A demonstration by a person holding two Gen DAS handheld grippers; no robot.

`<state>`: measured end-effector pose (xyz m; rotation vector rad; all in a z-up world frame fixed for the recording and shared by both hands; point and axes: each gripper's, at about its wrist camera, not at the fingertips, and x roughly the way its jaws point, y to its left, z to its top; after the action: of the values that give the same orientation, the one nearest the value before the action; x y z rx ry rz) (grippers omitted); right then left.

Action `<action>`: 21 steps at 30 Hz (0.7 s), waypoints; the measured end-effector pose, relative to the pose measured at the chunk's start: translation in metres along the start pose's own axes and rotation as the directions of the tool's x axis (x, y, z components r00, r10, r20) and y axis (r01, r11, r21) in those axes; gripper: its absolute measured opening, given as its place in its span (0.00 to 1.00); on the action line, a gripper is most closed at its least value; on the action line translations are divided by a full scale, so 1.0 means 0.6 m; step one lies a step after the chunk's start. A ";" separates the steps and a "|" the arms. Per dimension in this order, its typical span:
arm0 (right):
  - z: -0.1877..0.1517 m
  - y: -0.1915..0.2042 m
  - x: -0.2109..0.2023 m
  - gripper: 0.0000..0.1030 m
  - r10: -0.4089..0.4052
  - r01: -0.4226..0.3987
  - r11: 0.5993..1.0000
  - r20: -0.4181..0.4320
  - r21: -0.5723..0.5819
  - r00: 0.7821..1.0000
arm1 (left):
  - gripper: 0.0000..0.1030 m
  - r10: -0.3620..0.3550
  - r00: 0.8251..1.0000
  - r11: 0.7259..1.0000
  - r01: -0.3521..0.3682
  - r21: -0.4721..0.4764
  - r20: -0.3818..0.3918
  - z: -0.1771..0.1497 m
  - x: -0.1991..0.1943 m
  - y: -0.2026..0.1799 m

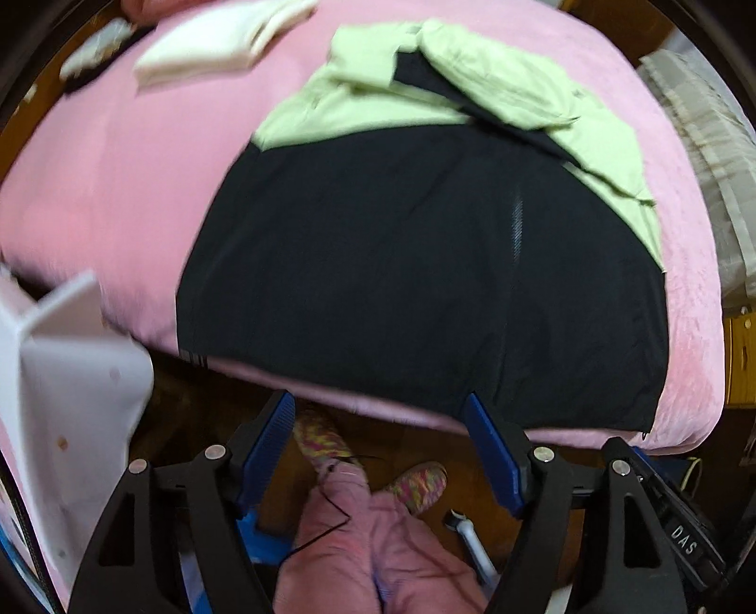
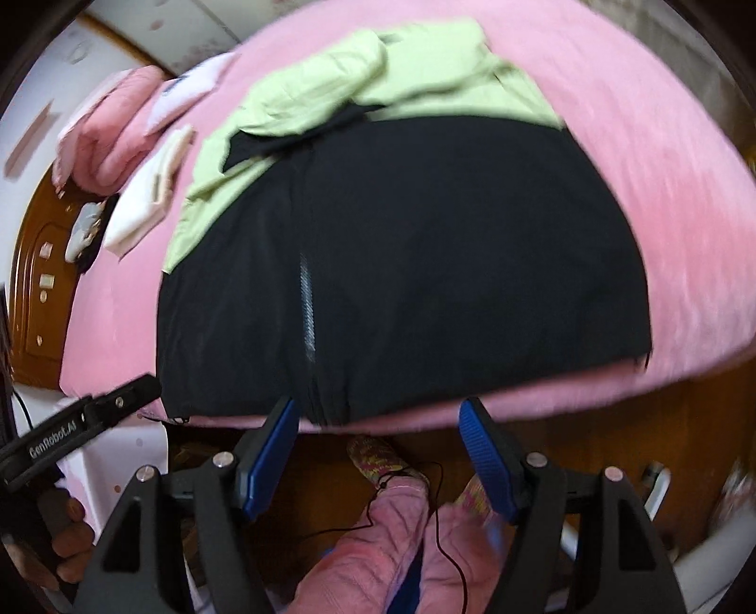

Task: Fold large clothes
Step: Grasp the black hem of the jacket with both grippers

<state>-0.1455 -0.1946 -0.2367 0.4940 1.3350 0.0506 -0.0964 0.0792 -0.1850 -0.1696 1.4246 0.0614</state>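
Observation:
A large black and light-green jacket (image 1: pixel 416 264) lies spread on the pink bed (image 1: pixel 108 179), its black hem at the near edge, its green sleeves folded across the top. It also shows in the right wrist view (image 2: pixel 425 264), with a zipper line down the black part. My left gripper (image 1: pixel 380 415) is open and empty, hovering just off the near bed edge below the hem. My right gripper (image 2: pixel 378 415) is open and empty, also just off the bed edge at the hem. The left gripper's body (image 2: pixel 80 425) shows at the left of the right wrist view.
A folded white garment (image 1: pixel 212 42) lies at the far left of the bed, and a folded pink blanket (image 2: pixel 108 127) beyond it. A white piece of furniture (image 1: pixel 71 378) stands at the left. The person's pink-trousered legs (image 1: pixel 368 543) and patterned slippers stand on the wood floor below.

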 end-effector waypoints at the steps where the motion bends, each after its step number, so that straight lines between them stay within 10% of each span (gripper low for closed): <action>1: -0.005 -0.011 0.006 0.69 0.005 -0.005 0.999 -0.007 0.031 1.000 | 0.71 0.003 1.000 1.000 -0.003 -0.021 -0.020 -0.006 0.014 0.008; 8: -0.030 -0.097 0.047 0.68 0.075 -0.080 0.960 0.028 0.270 0.997 | 0.71 -0.001 0.998 0.988 -0.008 -0.157 -0.056 -0.029 0.096 0.061; 21: -0.080 -0.271 0.049 0.68 -0.052 -0.167 0.668 0.269 0.725 0.962 | 0.77 -0.046 0.999 0.910 0.049 -0.412 0.017 -0.048 0.167 0.174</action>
<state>-0.2229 -0.3161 -0.3310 1.2037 1.0211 -0.5270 -0.1252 0.1718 -0.2962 -0.5533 1.3858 0.3243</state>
